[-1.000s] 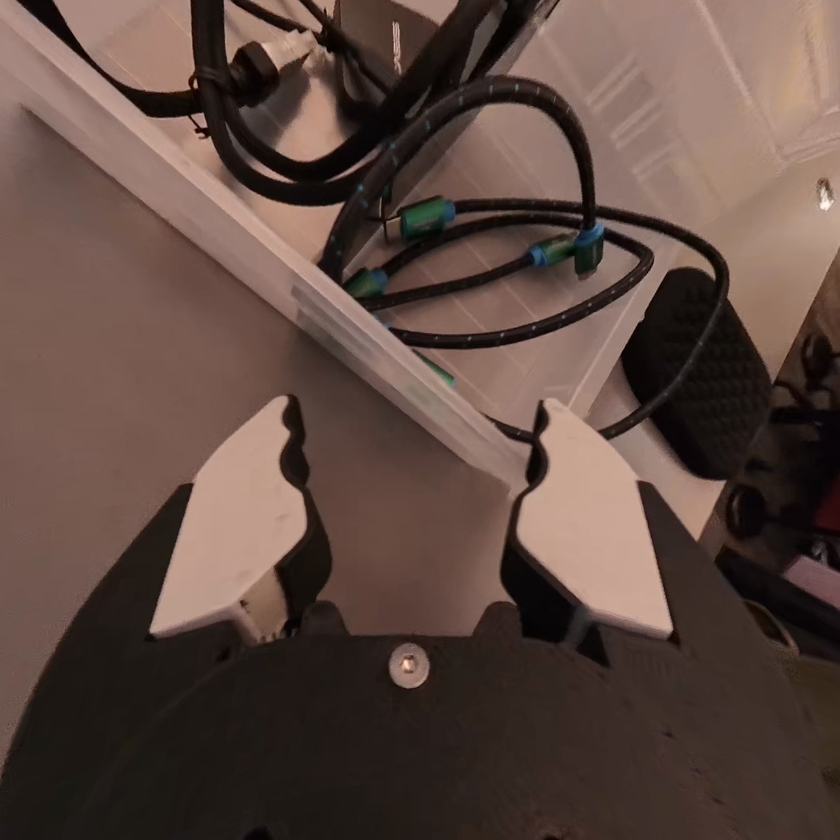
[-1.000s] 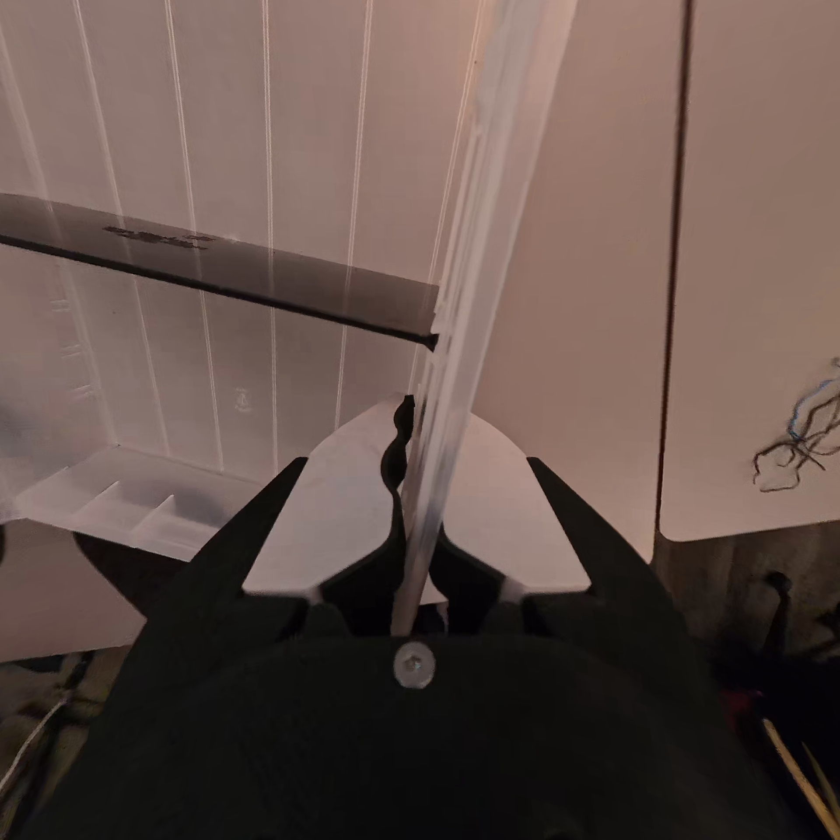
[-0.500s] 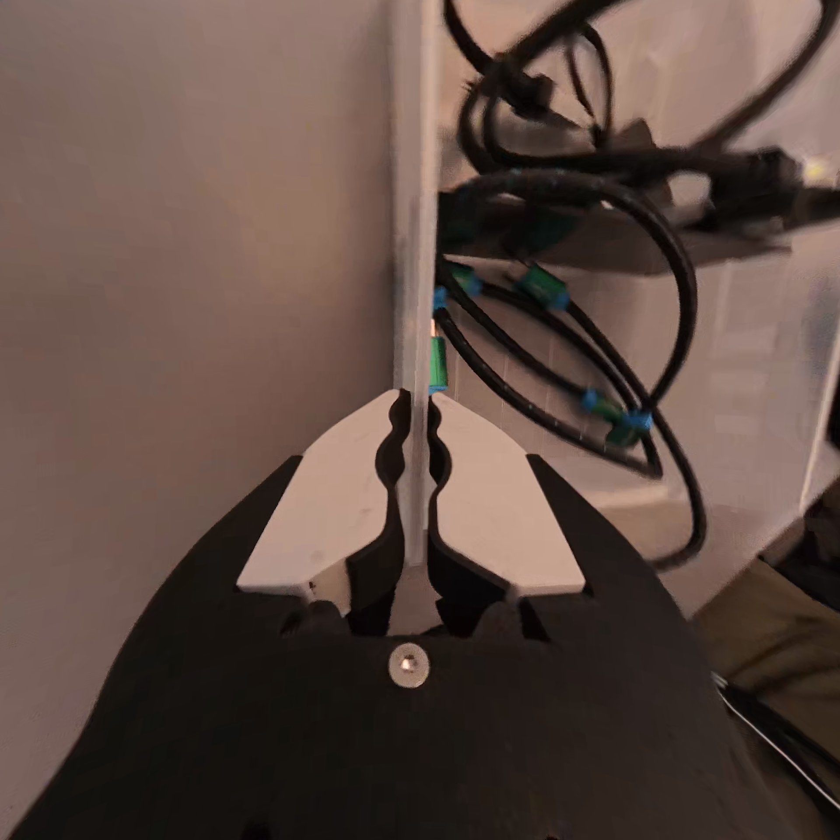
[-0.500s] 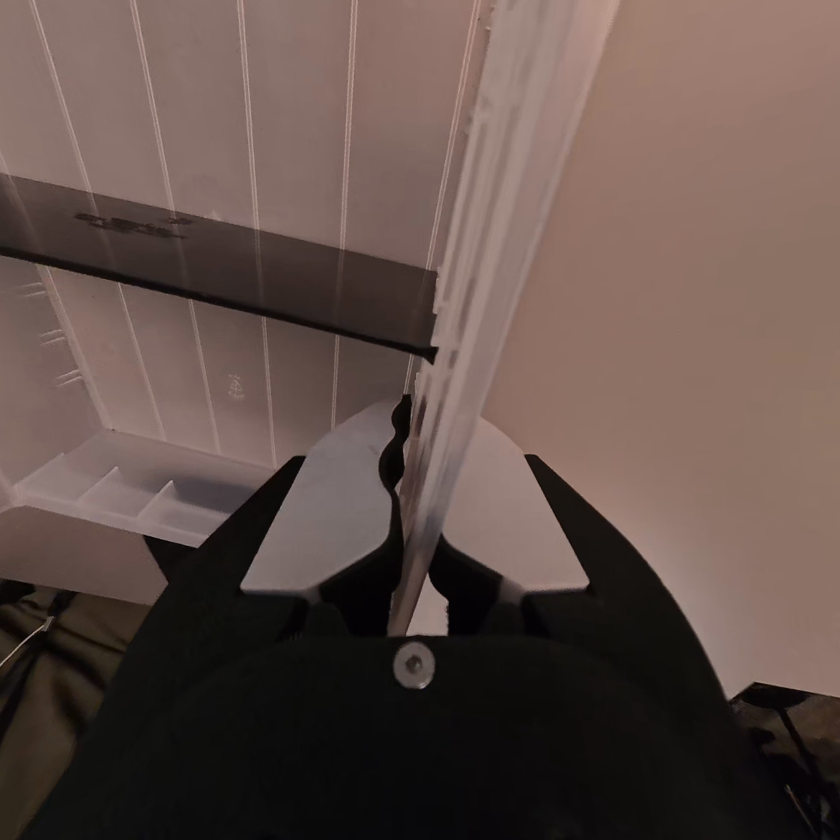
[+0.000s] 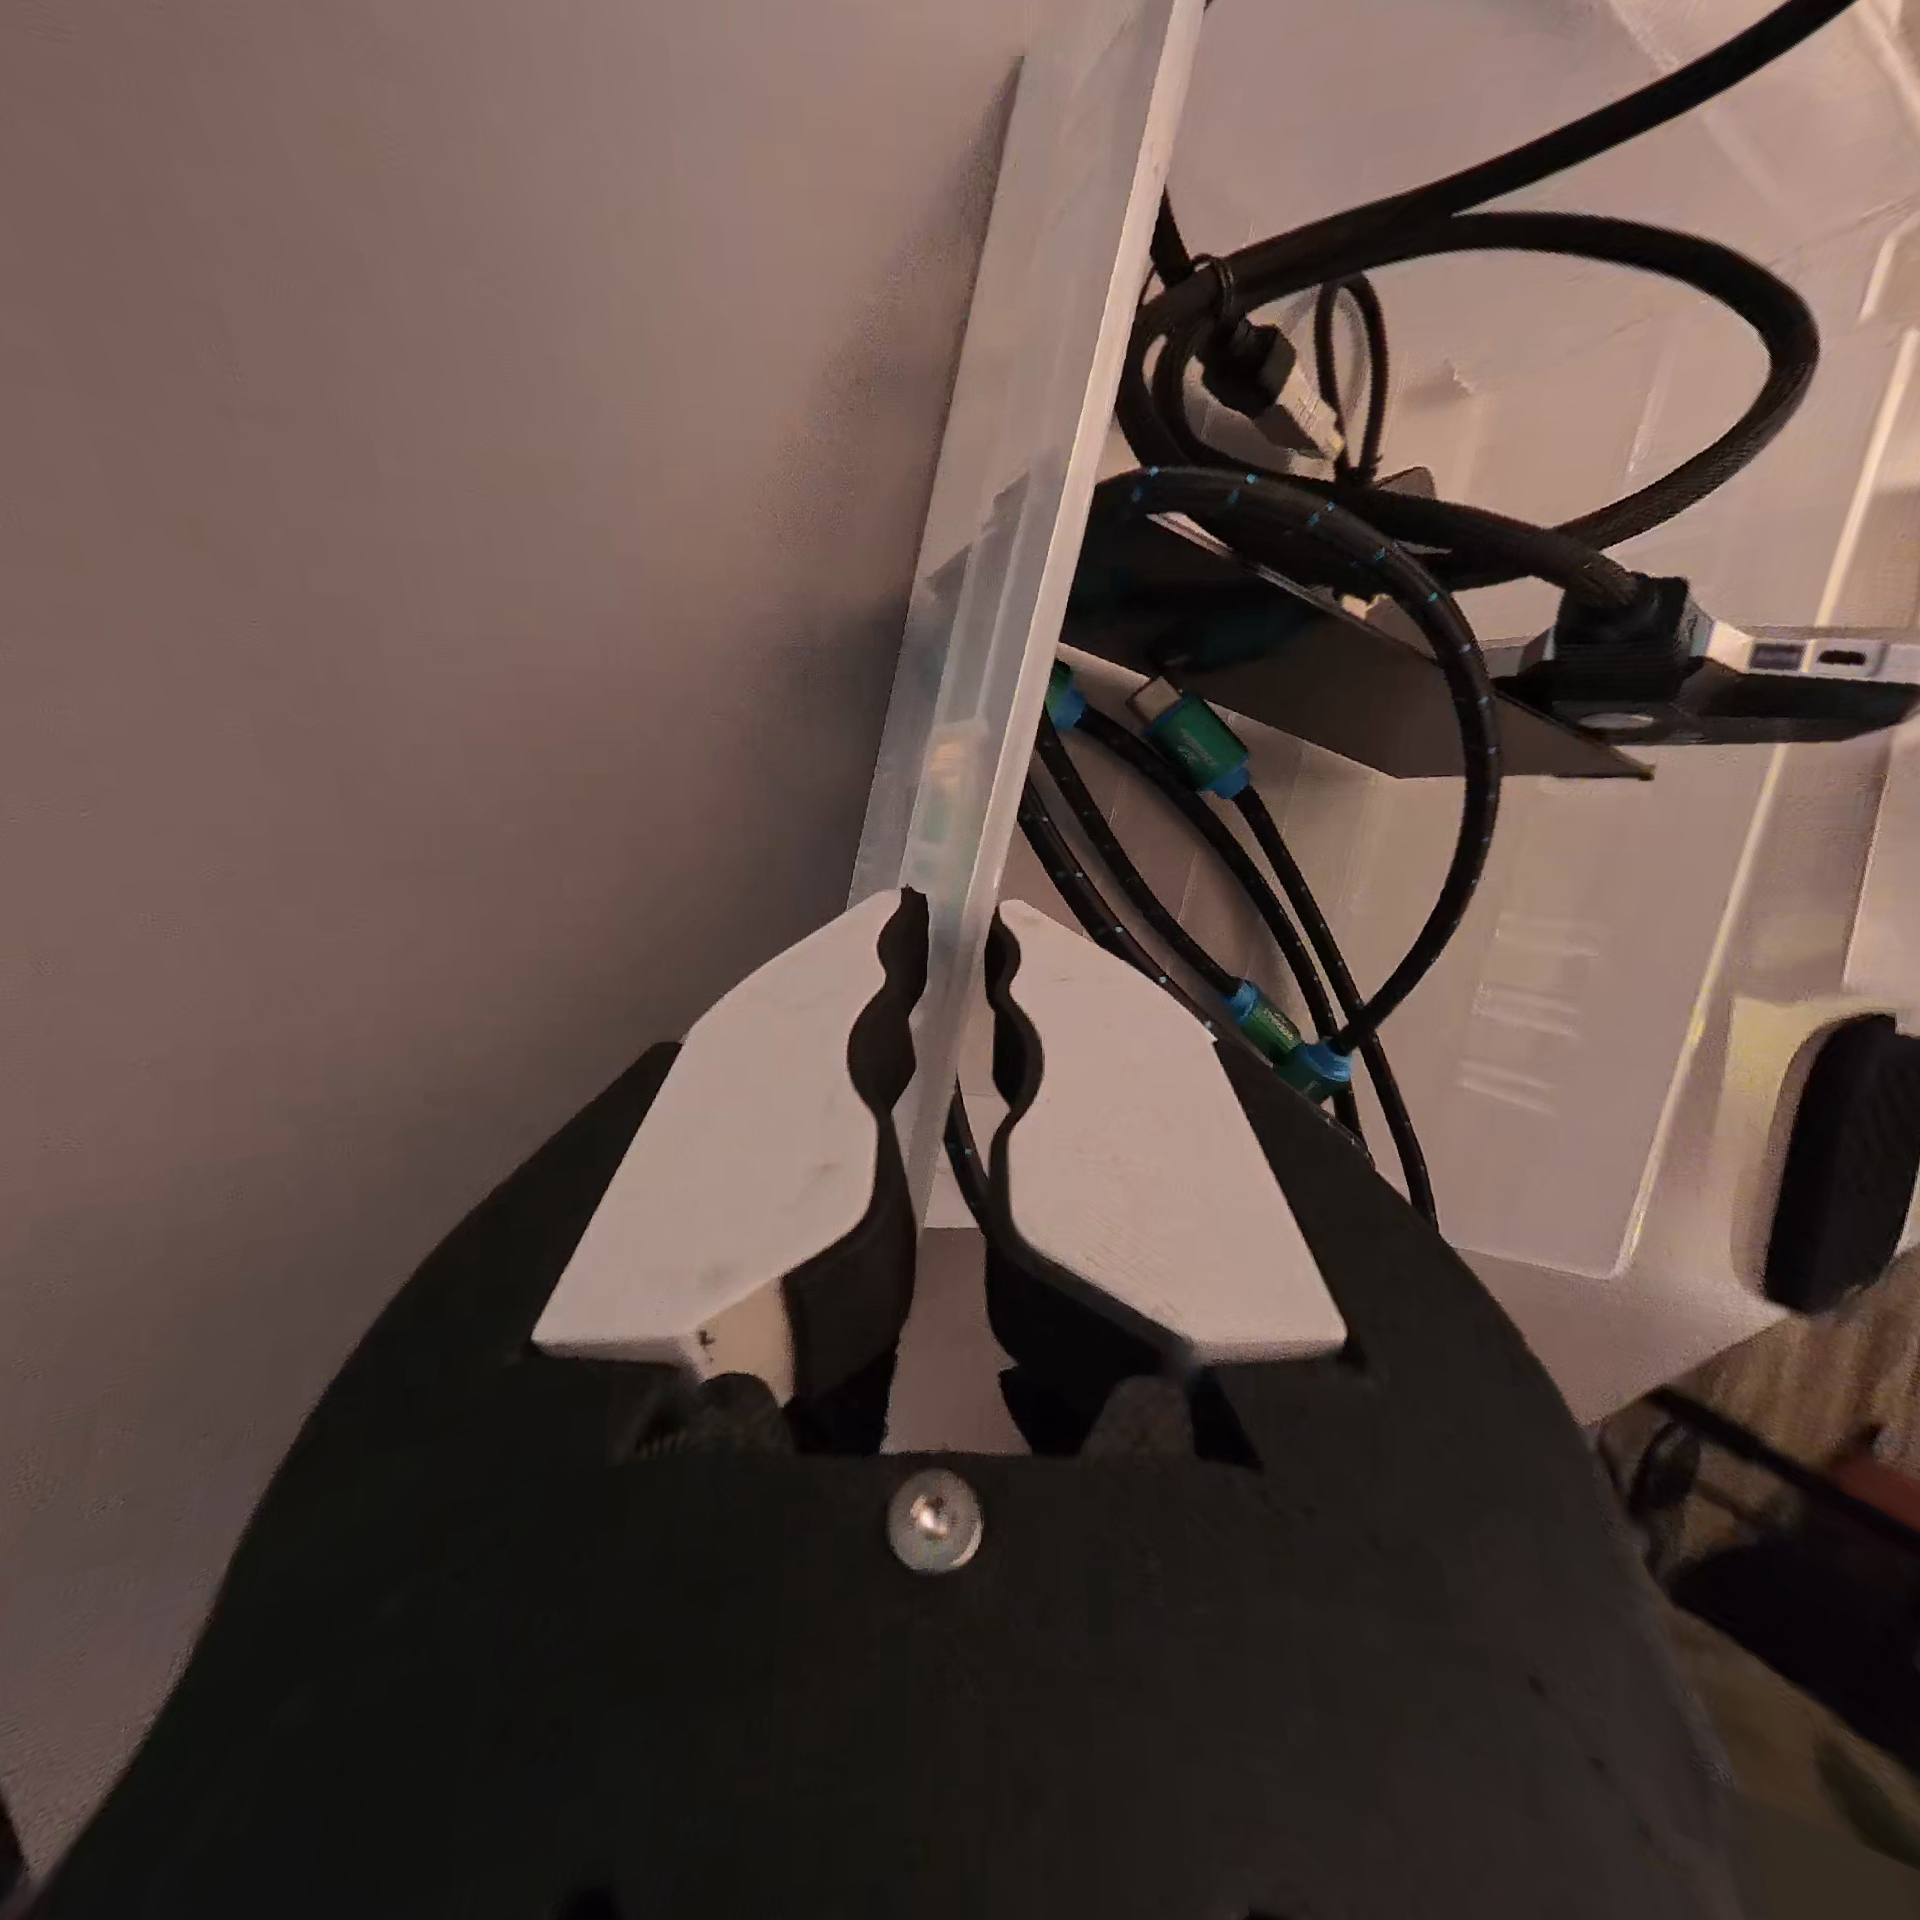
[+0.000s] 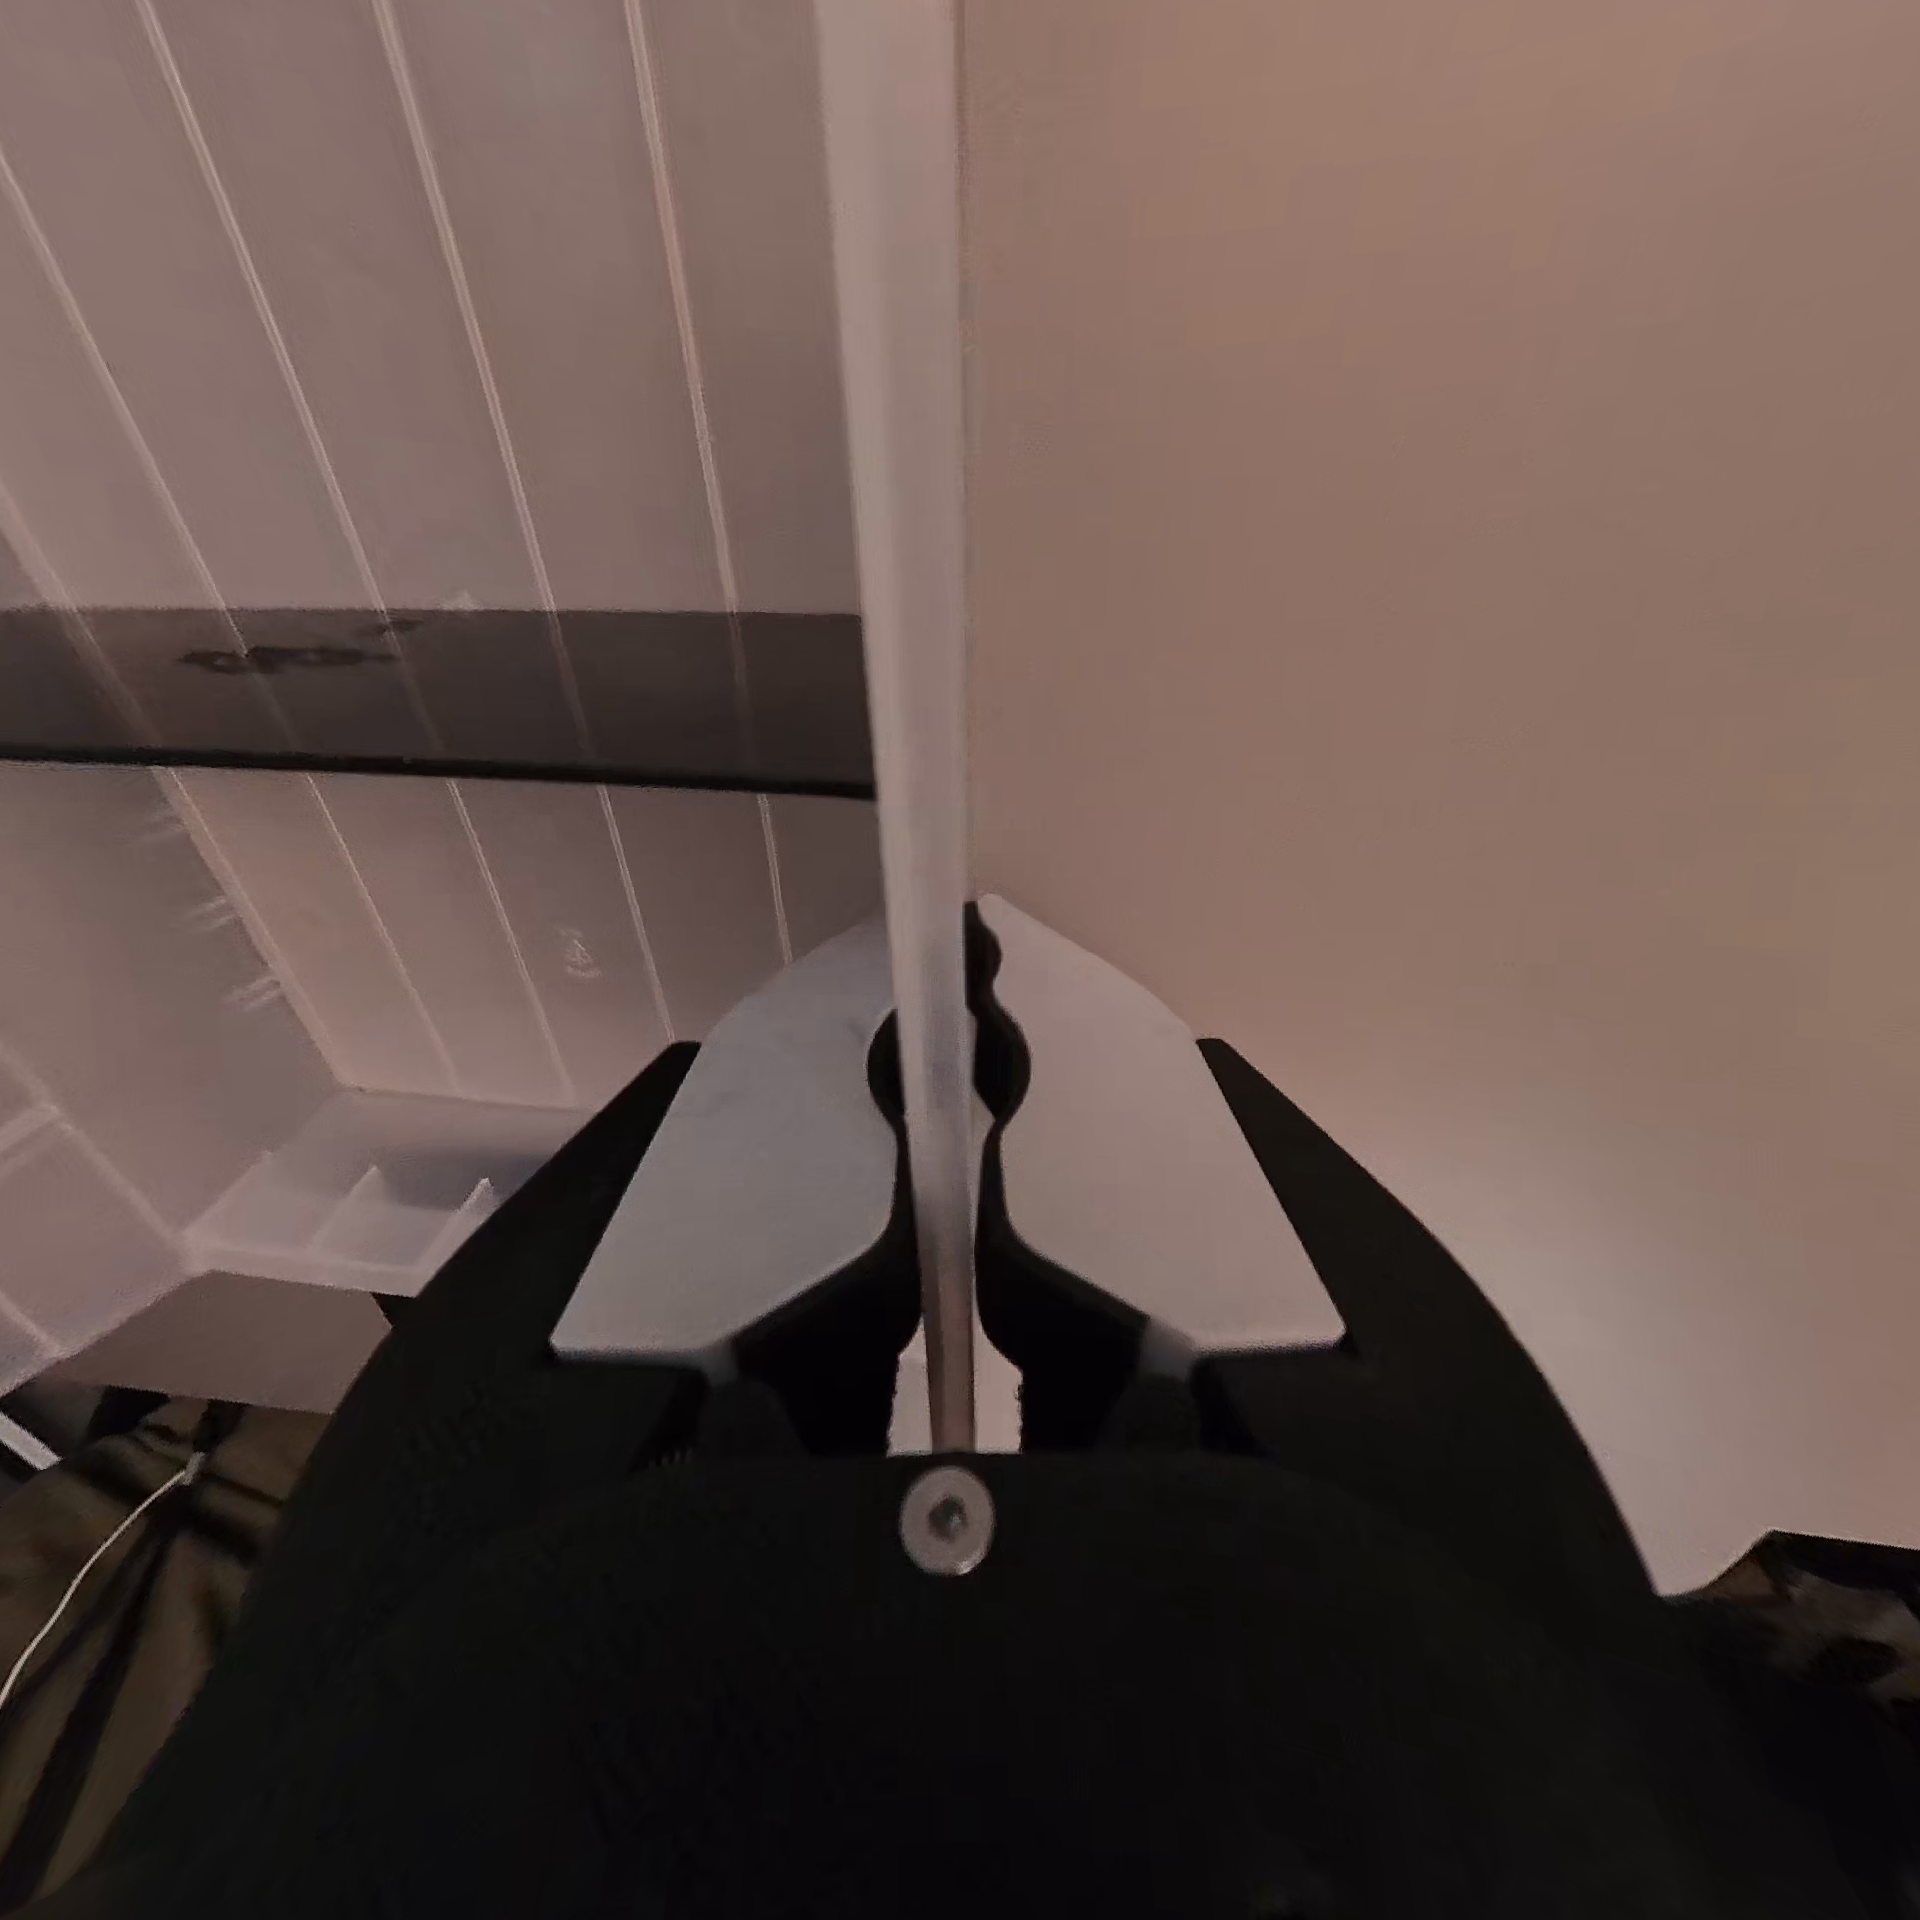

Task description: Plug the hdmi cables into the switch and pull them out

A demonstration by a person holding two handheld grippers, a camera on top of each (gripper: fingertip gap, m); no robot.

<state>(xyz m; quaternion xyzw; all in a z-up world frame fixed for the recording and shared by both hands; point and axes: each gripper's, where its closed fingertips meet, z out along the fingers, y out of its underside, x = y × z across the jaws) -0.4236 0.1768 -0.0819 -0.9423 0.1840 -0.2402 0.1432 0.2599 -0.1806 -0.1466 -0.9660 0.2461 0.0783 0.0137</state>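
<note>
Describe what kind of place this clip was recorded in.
Probably a home or office room set up for cable work. A translucent plastic storage bin, gripped at its walls by both grippers, sits on a pale table and holds black braided HDMI cables; cluttered floor shows beyond.

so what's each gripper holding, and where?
Both clamp the translucent plastic bin: left gripper on one side wall's rim, right gripper on another wall's rim.
</note>
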